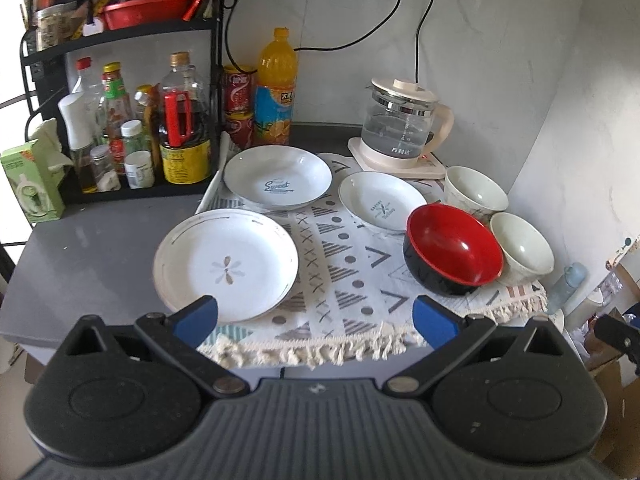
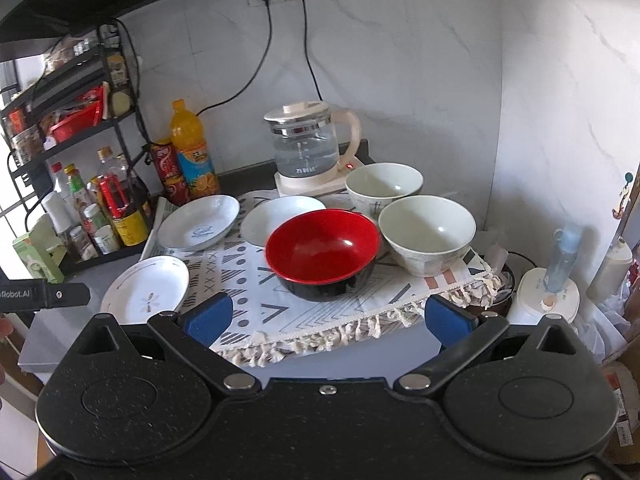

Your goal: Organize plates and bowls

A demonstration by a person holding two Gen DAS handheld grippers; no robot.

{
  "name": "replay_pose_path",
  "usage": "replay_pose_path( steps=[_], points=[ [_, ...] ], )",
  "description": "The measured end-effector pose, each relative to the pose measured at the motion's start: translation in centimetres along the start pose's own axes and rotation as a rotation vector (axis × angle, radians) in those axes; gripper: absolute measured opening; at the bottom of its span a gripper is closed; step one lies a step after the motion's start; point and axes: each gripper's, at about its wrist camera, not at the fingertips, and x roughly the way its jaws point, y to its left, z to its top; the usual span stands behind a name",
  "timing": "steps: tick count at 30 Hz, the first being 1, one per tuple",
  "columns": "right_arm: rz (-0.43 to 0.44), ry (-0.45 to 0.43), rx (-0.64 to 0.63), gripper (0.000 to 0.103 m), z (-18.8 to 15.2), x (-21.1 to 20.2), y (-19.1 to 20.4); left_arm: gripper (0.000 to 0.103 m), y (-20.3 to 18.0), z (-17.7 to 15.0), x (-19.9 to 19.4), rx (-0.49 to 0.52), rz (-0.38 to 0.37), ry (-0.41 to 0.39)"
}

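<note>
Left wrist view: left gripper (image 1: 314,316) held off the near edge of the grey surface (image 1: 92,256), fingers spread wide, nothing between them. Left blue pad (image 1: 196,322) overlaps the near rim of the flower plate (image 1: 226,264); contact or just above, hard to say. Patterned cloth (image 1: 344,280) carries the "Sweet" plate (image 1: 277,178), a smaller plate (image 1: 382,202), the red bowl (image 1: 454,250) and two white bowls (image 1: 522,250), (image 1: 476,192), all close together at right. Kettle (image 1: 404,122) behind them. Bottle rack (image 1: 120,128) fills the left, seen plainly only here, with a green tissue box (image 1: 30,182).

Right wrist view: right gripper (image 2: 328,320) also wide open and empty, level with the fringe of the cloth, aimed at the red bowl (image 2: 322,254). This view alone shows the floor clutter right of the surface, a white appliance (image 2: 548,296), and the tip of the other gripper (image 2: 52,294) at left edge.
</note>
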Motion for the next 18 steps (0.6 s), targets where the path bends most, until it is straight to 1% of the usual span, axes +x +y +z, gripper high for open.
replay_pose_path(
  steps=[5,13,18],
  points=[
    [-0.019,0.023,0.008,0.103,1.4,2.5,-1.5,0.103,-1.7,2.1,3.8,-0.001,0.009,0.016],
    [-0.069,0.034,0.026,0.103,3.7,6.8,-4.2,0.102,-4.9,5.5,9.3,0.014,-0.039,0.053],
    [-0.092,0.047,0.055,0.103,4.8,9.2,-5.9,0.102,-7.2,7.3,12.6,0.037,-0.048,0.078]
  ],
)
